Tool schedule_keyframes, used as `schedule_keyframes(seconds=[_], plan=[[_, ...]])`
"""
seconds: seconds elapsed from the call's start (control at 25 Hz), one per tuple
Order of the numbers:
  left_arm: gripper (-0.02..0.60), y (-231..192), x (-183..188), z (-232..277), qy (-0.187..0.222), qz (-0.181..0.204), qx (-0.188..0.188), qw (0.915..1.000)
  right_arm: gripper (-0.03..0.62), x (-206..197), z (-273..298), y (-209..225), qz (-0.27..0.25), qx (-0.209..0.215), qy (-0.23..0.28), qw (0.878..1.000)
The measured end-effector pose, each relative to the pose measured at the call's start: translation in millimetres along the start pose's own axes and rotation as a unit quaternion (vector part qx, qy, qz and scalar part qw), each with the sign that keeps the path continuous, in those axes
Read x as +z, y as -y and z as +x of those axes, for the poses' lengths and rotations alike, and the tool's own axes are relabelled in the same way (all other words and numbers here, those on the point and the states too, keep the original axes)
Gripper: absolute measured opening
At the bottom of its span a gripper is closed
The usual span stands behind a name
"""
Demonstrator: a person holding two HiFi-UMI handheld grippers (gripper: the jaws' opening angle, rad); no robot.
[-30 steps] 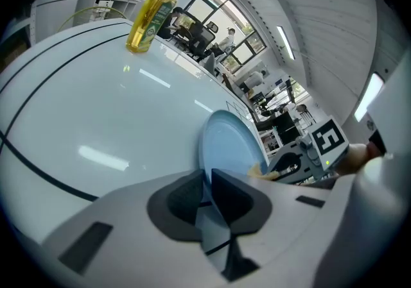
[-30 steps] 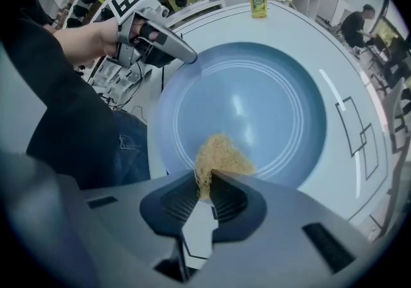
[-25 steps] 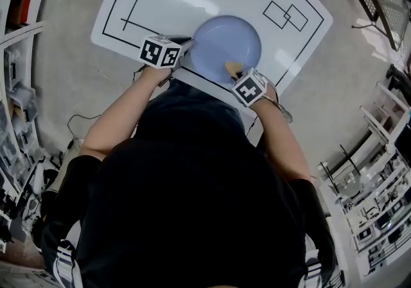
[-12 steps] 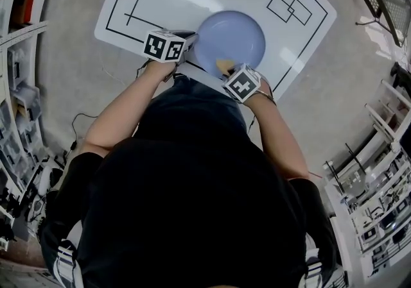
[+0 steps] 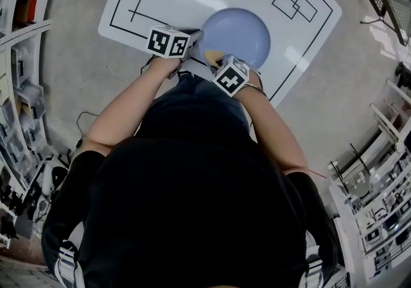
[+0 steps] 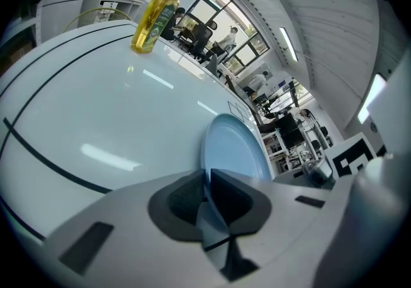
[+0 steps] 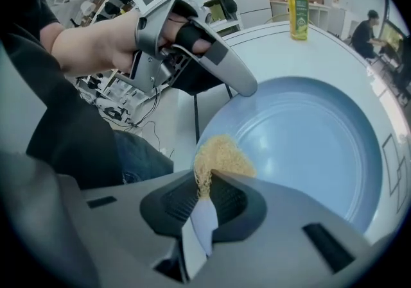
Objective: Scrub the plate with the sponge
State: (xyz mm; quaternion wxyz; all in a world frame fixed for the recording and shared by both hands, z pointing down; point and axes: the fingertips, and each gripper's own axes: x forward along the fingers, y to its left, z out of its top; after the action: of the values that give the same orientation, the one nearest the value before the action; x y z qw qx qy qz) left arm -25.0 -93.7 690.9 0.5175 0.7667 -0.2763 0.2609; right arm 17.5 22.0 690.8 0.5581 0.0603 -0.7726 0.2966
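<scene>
Sponge, pinched tight in your right gripper, has swept leftward along the near side of the plate in the last second, so scrubbing is under way and the far half likely remains. Your left gripper, clamped on the plate's rim, now sits just beside the sponge and blocks that stroke. Farther off, a yellow bottle stands well clear on the surface.

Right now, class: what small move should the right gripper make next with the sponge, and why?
Probably sweep the sponge inward across the blue plate toward its centre. The right gripper pinches the sponge at the plate's near rim, most of the plate's surface lies beyond it, and the left gripper clamps the rim, steadying the plate.
</scene>
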Motion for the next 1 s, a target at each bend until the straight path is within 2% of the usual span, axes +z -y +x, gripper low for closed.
schedule_keyframes(seconds=[0.2, 0.4, 0.56, 1.0], plan=[[0.038, -0.2, -2.5, -0.4, -0.002, -0.007, -0.002, 1.0000, 0.048, 19.4, 5.1, 11.7, -0.021, -0.024, 0.017, 0.999], [0.038, -1.5, -4.1, -0.8, 0.003, -0.034, -0.016, 0.9993, 0.048, 36.4, 5.9, 29.2, -0.039, -0.052, 0.032, 0.997], [0.038, -4.3, -2.8, -2.5, 0.006, -0.034, -0.015, 0.9993, 0.048, 51.0, 4.0, 43.9, -0.051, -0.079, 0.041, 0.995], [0.039, -7.5, -0.4, -4.2, 0.008, -0.036, -0.016, 0.9992, 0.048, 54.4, -0.6, 49.4, -0.059, -0.110, 0.051, 0.991]])
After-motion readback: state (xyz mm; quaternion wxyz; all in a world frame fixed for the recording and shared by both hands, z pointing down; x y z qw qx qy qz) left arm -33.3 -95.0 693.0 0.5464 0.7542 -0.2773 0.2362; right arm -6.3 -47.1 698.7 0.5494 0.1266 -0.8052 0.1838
